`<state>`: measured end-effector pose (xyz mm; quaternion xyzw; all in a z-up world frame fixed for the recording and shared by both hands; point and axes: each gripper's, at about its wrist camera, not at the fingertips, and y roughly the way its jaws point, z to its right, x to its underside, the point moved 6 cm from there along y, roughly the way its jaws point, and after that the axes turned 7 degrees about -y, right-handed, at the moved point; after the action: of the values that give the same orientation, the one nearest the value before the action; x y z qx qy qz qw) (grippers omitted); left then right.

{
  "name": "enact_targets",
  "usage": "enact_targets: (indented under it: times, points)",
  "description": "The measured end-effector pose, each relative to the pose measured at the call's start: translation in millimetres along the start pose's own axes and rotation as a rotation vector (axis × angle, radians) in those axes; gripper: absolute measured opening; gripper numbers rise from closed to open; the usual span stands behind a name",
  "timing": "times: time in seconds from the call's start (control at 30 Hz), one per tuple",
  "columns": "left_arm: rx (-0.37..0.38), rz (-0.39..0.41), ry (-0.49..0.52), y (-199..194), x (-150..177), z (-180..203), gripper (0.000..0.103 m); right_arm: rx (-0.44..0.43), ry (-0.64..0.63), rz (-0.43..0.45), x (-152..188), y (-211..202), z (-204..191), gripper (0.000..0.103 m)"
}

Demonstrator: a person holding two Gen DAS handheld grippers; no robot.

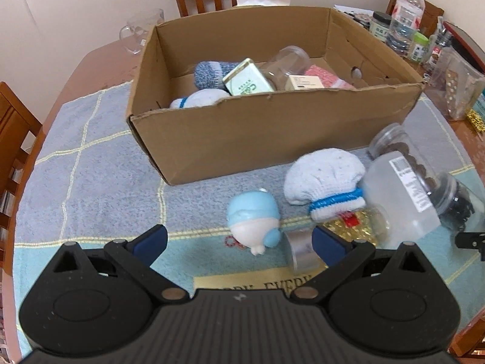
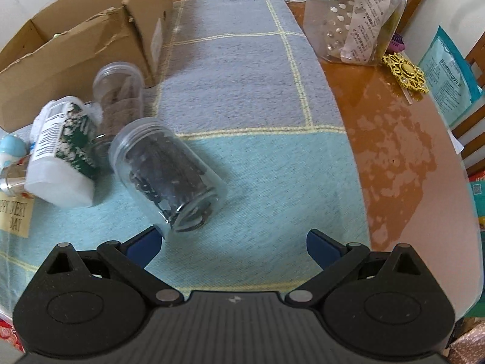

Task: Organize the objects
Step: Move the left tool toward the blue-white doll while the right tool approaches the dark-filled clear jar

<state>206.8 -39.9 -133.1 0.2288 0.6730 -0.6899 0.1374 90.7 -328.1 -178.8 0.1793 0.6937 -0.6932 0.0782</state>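
While both tools gape empty | left tool [image 1: 239, 244]: blue toy [image 1: 254, 220] ahead | right tool [image 2: 232, 247]: dark-filled jar [image 2: 169, 176] beside left finger

**Legible markings**

Tan patch [image 1: 254, 285] on the checked mat: partly hidden capitals, "EVERY" in the left wrist view; "EVERY" and "DAY" in the right wrist view [image 2: 13, 217]. White container's label [image 1: 409, 182]: barcode and small print, unreadable. Green tin [image 1: 247, 80] in the cardboard box: lettering too small.

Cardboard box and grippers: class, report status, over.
Left gripper open, empty. Right gripper open, empty. Cardboard box part-filled; sock, toy, jars outside. Nothing blocking.
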Motion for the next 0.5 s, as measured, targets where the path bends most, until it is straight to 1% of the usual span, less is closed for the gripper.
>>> enact_targets:
  times: [0.07, 0.17, 0.27, 0.37, 0.5]
  points:
    - [0.000, 0.000, -0.002, 4.4, -4.4, -3.7, 0.101, -0.004, 0.002, -0.003, -0.4, 0.0, 0.3, 0.103]
    - [0.021, -0.005, 0.000, 11.8, -12.1, -6.4, 0.101, -0.018, 0.015, -0.004, -2.9, -3.0, -4.6, 0.103]
    - [0.034, 0.003, 0.038, 17.4, -19.3, -6.7, 0.101, -0.058, 0.052, -0.005, -6.6, -9.5, -14.0, 0.103]
    - [0.060, -0.009, 0.068, 23.8, -22.8, -7.8, 0.101, -0.091, 0.093, 0.011, -13.2, -15.7, -24.2, 0.103]
    - [0.094, -0.033, 0.103, 33.7, -24.6, -10.9, 0.101, -0.090, 0.168, 0.025, -26.3, -14.2, -32.4, 0.103]
